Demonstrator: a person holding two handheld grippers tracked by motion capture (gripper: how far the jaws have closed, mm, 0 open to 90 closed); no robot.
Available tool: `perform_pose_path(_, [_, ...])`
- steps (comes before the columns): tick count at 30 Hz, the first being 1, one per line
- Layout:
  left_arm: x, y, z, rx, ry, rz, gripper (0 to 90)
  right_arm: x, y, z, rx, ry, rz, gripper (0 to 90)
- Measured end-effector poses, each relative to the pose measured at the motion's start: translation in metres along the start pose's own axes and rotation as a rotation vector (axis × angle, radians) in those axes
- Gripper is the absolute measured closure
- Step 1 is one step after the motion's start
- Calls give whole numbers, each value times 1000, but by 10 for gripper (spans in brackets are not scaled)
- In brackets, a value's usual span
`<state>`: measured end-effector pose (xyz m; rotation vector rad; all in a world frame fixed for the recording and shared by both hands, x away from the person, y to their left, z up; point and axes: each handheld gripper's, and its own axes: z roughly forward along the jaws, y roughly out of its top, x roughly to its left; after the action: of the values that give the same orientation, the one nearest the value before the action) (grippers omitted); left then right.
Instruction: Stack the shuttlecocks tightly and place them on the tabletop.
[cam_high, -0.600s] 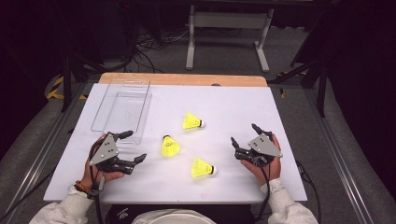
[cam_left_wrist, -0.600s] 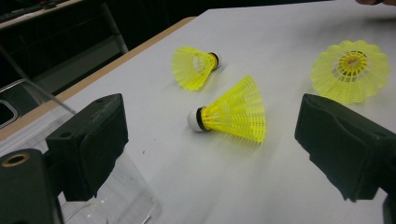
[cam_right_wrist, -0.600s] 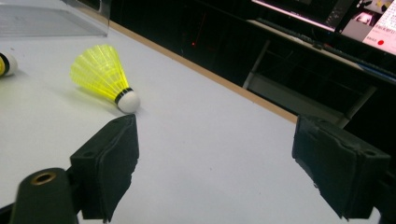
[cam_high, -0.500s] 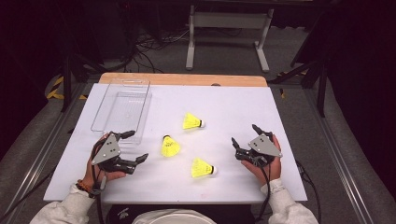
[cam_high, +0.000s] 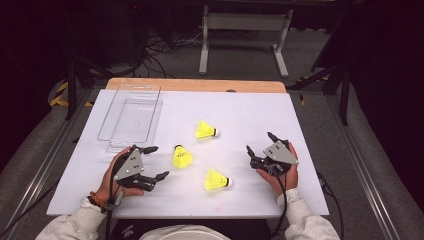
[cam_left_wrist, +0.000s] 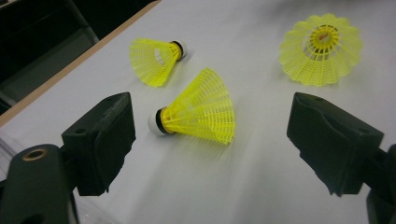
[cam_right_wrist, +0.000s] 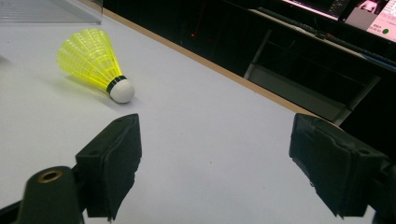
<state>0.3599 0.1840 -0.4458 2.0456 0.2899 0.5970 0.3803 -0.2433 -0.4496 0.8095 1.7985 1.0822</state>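
Three yellow shuttlecocks lie on the white desk (cam_high: 250, 107), and the middle shuttlecock (cam_high: 182, 157) serves as the landmark: it stands on its skirt, cork up, in the high view. The far shuttlecock (cam_high: 205, 130) lies on its side just beyond it, cork pointing away from the clear tray (cam_high: 131, 116), and the near shuttlecock (cam_high: 217, 180) lies on its side toward the person's edge, cork likewise pointing away from the tray. The tray sits beyond the landmark toward the desk's far left corner. The left gripper (cam_high: 153, 162) hovers just to the left of the middle shuttlecock with its jaws spread wide and nothing between the pads (its own view shows one shuttlecock (cam_left_wrist: 196, 109) lying ahead between the jaws, untouched). The right gripper (cam_high: 260, 143) is well to the right of the landmark, past the near shuttlecock, jaws also wide apart and empty; its view looks toward a shuttlecock (cam_right_wrist: 93, 60) lying on its side. Compared with the earlier frames, the left gripper has edged slightly closer to the middle shuttlecock, while the right gripper and all three shuttlecocks sit where they were.
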Motion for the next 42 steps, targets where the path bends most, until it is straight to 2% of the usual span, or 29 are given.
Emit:
perform_pose_path(5, [2,11,19,65,-17,40,191,2,0,2,-4,6,-10,184])
perform_pose_path(7, [3,15,29,101,-7,66,216,3,0,2,-2,8,-13,184])
perform_pose_path(11, [4,19,39,120,-2,79,253,3,0,2,0,7,-11,184])
perform_pose_path(14, [5,24,46,129,3,97,307,3,-1,2,2,7,-10,184])
perform_pose_path(15, [7,27,50,151,5,97,375,3,-1,3,1,10,-9,186])
perform_pose_path(17, [6,29,53,159,13,103,386,3,-1,3,3,10,-9,186])
perform_pose_path(19, [7,31,56,180,18,114,435,3,-1,3,7,11,-12,187])
perform_pose_path(24, [9,33,63,212,22,110,526,3,-2,4,11,16,-15,191])
perform_pose_path(27, [10,33,64,211,10,111,583,4,-2,4,14,18,-19,192])
perform_pose_path(33, [11,32,65,238,17,116,616,4,-2,5,21,14,-20,194])
perform_pose_path(37, [12,30,67,259,26,102,628,4,-2,5,22,16,-22,195])
perform_pose_path(42, [15,30,67,261,34,90,630,5,-2,5,28,17,-24,197])
